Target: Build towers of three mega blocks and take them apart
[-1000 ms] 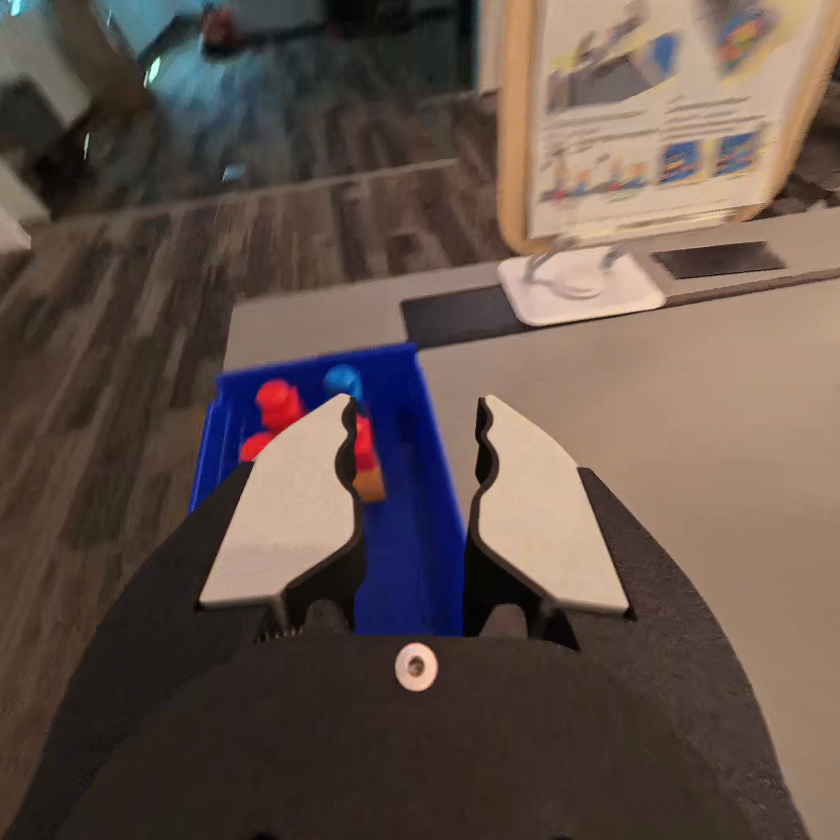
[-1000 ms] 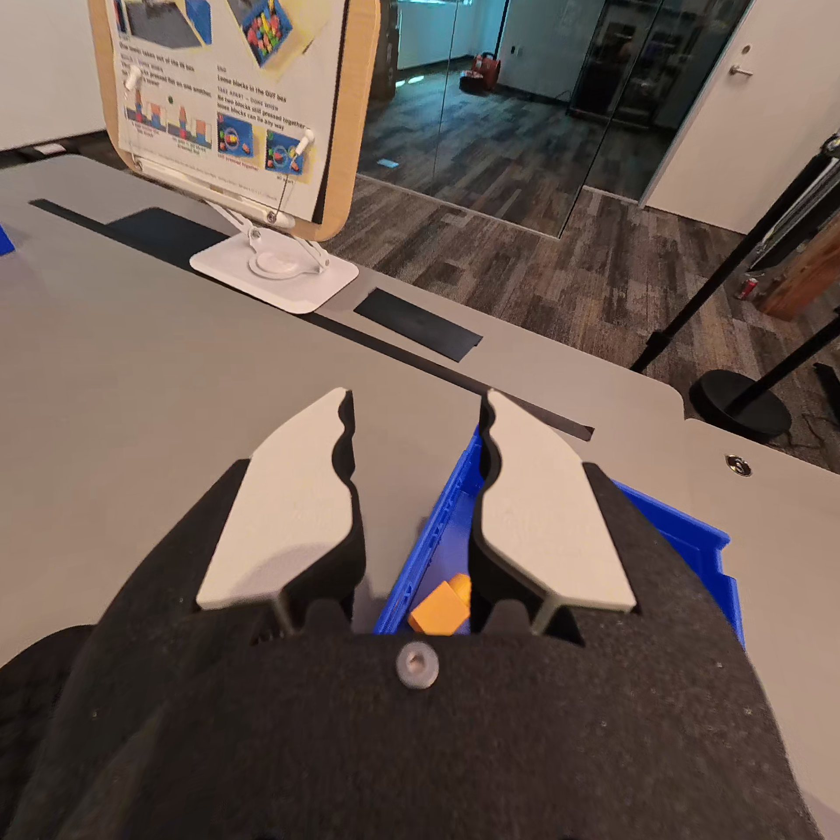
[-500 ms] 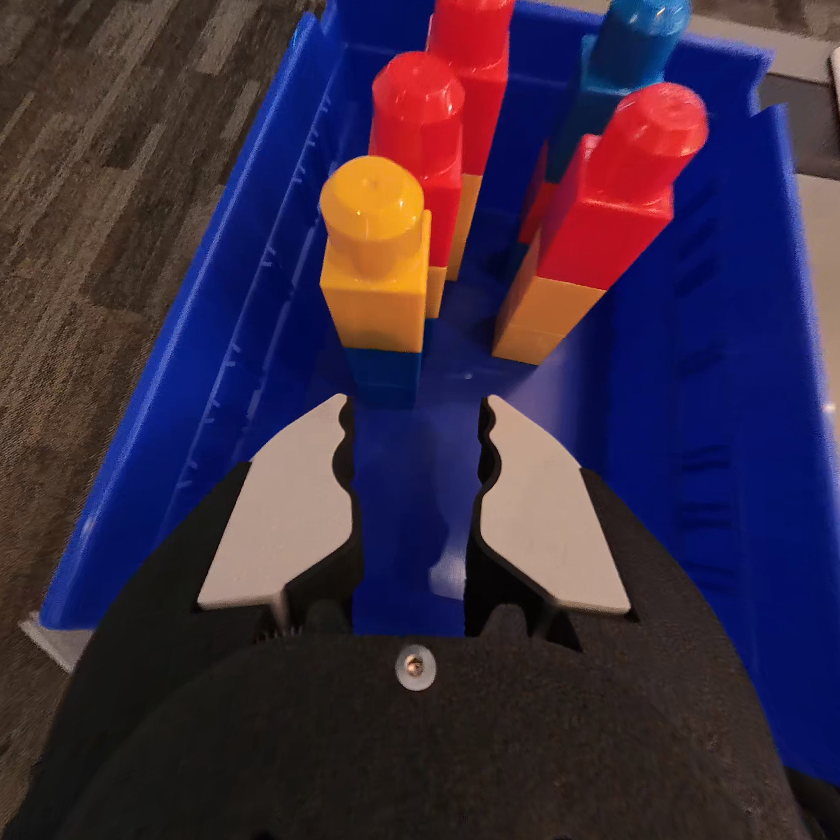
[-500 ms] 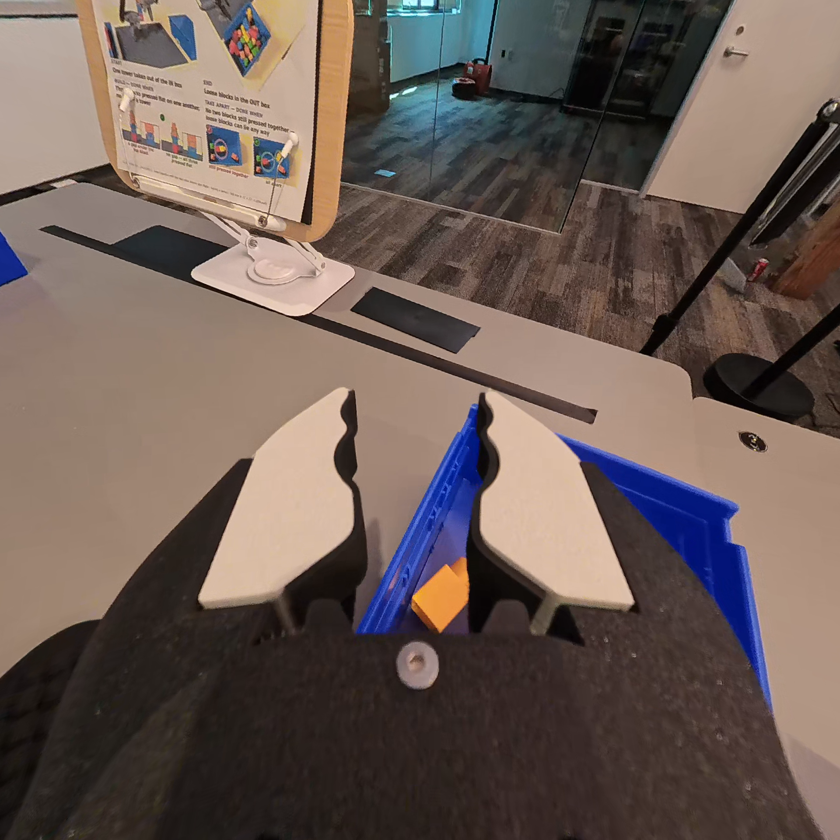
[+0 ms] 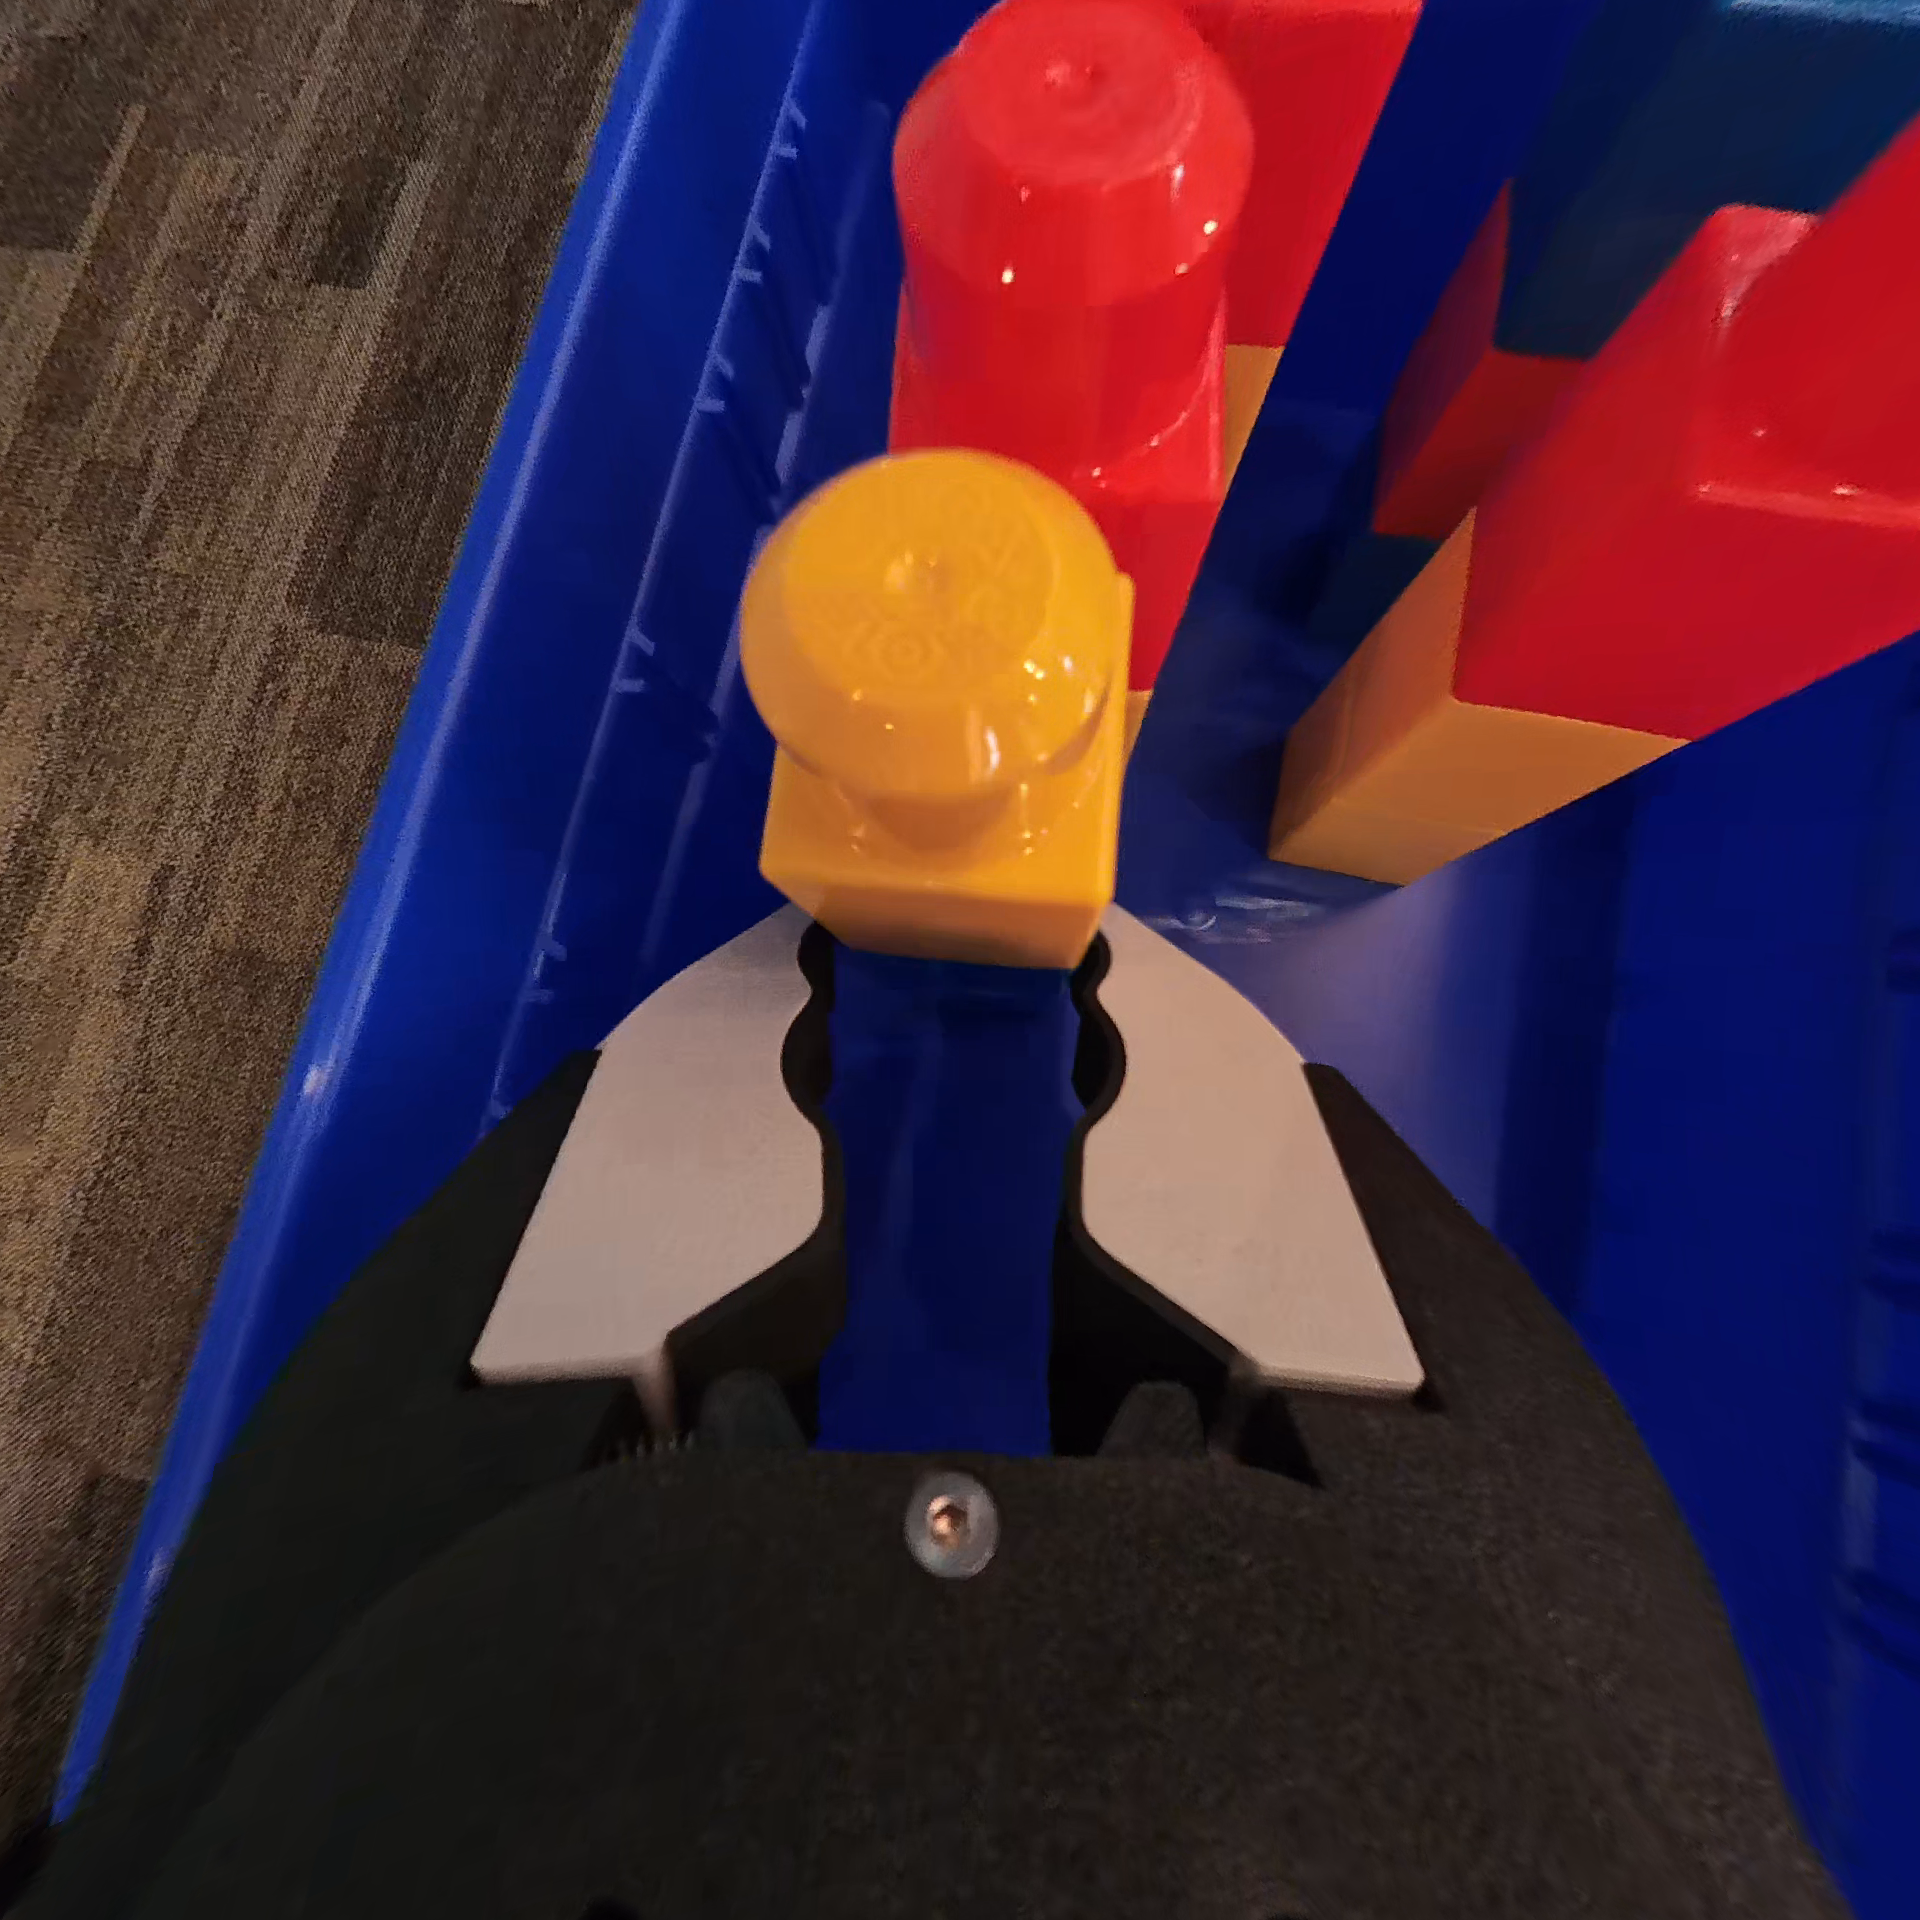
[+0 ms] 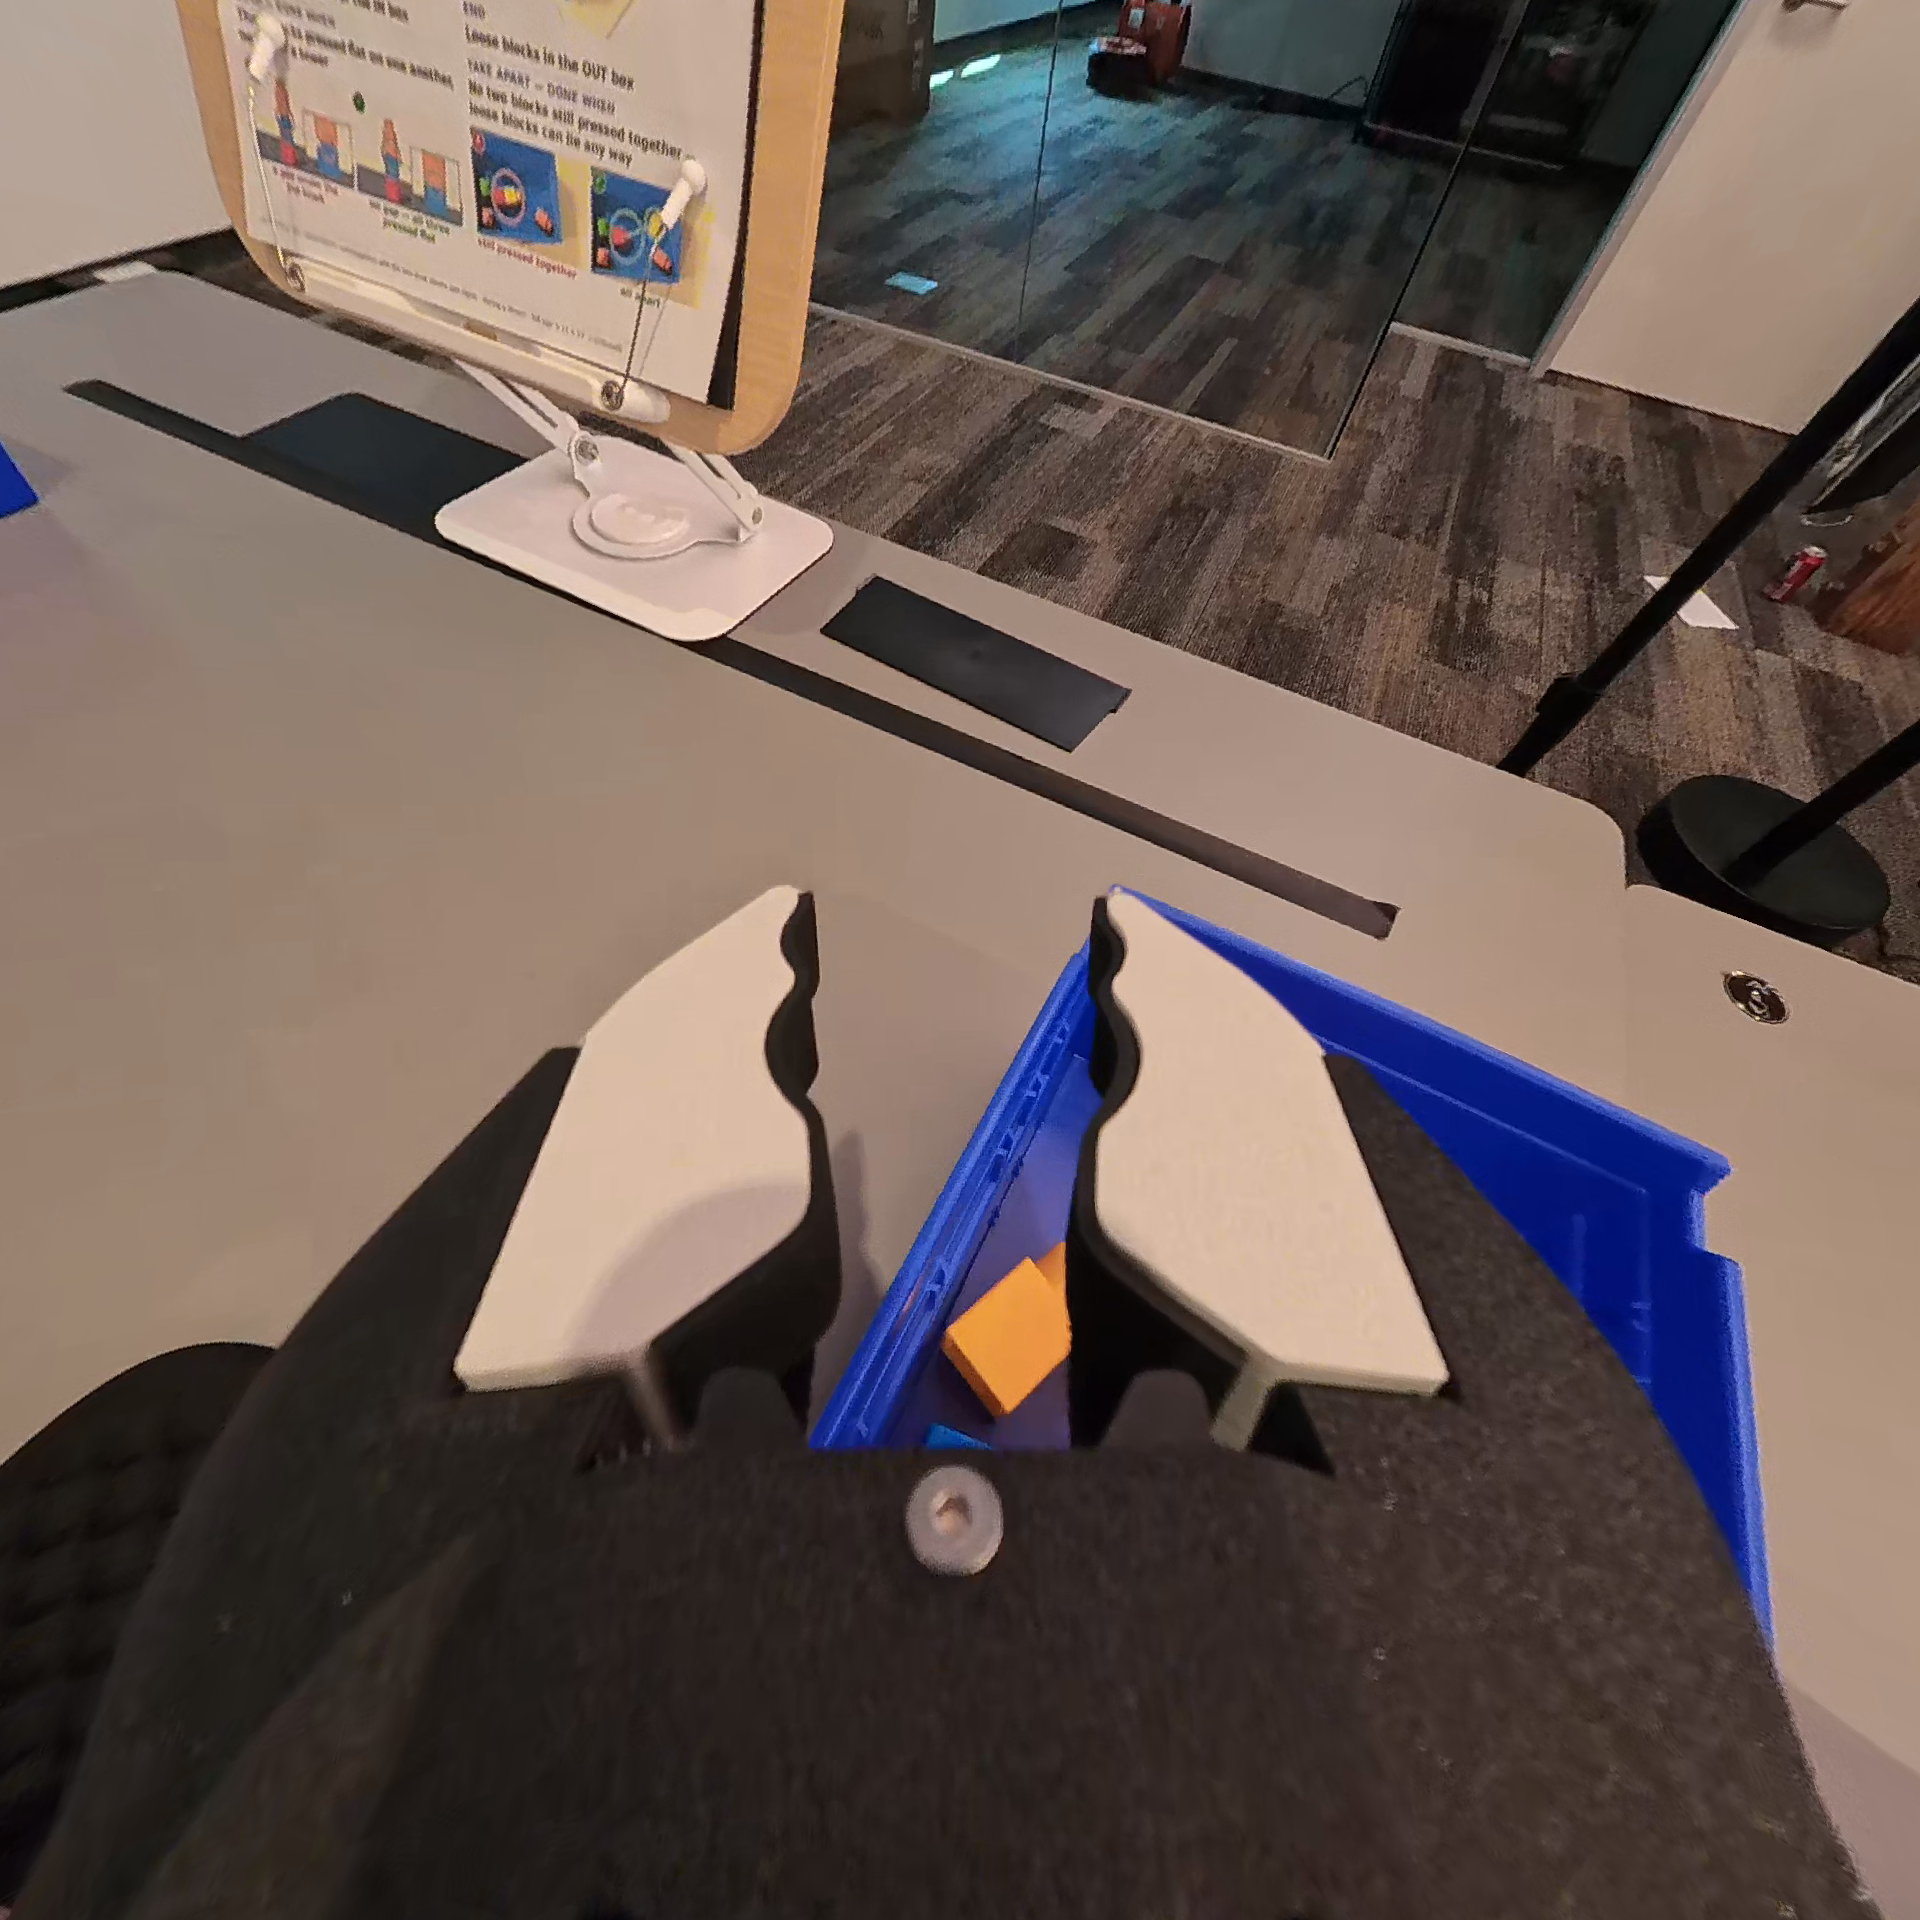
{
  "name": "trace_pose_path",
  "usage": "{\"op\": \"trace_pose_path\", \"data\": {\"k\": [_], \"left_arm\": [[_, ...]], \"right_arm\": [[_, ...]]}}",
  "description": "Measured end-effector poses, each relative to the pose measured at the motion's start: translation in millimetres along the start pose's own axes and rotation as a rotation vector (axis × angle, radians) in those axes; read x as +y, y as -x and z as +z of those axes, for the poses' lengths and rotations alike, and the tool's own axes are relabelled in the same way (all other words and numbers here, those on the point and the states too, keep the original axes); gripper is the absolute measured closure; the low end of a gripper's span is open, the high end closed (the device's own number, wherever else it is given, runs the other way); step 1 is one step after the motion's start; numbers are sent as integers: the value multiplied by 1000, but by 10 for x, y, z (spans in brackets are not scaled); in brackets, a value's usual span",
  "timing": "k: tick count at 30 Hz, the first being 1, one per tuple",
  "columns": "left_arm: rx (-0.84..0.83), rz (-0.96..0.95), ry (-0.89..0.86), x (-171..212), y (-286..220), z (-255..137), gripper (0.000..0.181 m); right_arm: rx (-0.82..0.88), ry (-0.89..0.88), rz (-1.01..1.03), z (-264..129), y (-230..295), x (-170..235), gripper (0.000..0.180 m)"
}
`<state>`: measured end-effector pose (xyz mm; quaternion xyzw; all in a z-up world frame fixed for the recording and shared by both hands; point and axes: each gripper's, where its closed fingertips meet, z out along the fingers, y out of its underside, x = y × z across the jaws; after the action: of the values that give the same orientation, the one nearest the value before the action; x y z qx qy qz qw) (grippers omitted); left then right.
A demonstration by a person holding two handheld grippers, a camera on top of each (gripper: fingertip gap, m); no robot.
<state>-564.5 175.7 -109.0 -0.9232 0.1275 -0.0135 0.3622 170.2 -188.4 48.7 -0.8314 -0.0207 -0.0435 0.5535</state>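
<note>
In the left wrist view my left gripper (image 5: pixel 951 951) is open inside a blue bin (image 5: pixel 540 790). Its fingertips stand on either side of a tower with a yellow block (image 5: pixel 935 727) on top and a blue block (image 5: pixel 945 1049) beneath it. A red-topped tower (image 5: pixel 1060 260) stands just behind it. A red-over-orange tower (image 5: pixel 1662 582) leans at the right. In the right wrist view my right gripper (image 6: pixel 951 935) is open and empty. It hovers over the left wall of a second blue bin (image 6: pixel 1455 1060), which holds a loose orange block (image 6: pixel 1013 1340) and a blue block (image 6: pixel 956 1439).
An instruction board (image 6: pixel 499 156) on a white stand (image 6: pixel 634 540) is at the back of the grey table (image 6: pixel 364 831). A black stand base (image 6: pixel 1766 862) is on the floor at the right. Carpet floor (image 5: pixel 208 520) lies left of the first bin. One gripper's finger ends stand about 85 centimeters off the other's.
My left gripper has moved forward and down into the bin, up to the yellow-topped tower, which now sits between its fingertips. My right gripper has shifted only slightly and stays open.
</note>
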Motion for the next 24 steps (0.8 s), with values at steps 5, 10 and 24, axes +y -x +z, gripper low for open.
{"op": "trace_pose_path", "data": {"k": [5, 10, 24], "left_arm": [[-14, 35, 17, -15, 24, 32, 142], [28, 67, 24, 23, -21, -3, 143], [194, 83, -343, -343, -297, -1424, 144]], "right_arm": [[2, 18, -13, 30, 0, 10, 131], [-2, 21, -2, 36, -12, 37, 131], [-10, 43, -12, 69, 3, 50, 131]]}}
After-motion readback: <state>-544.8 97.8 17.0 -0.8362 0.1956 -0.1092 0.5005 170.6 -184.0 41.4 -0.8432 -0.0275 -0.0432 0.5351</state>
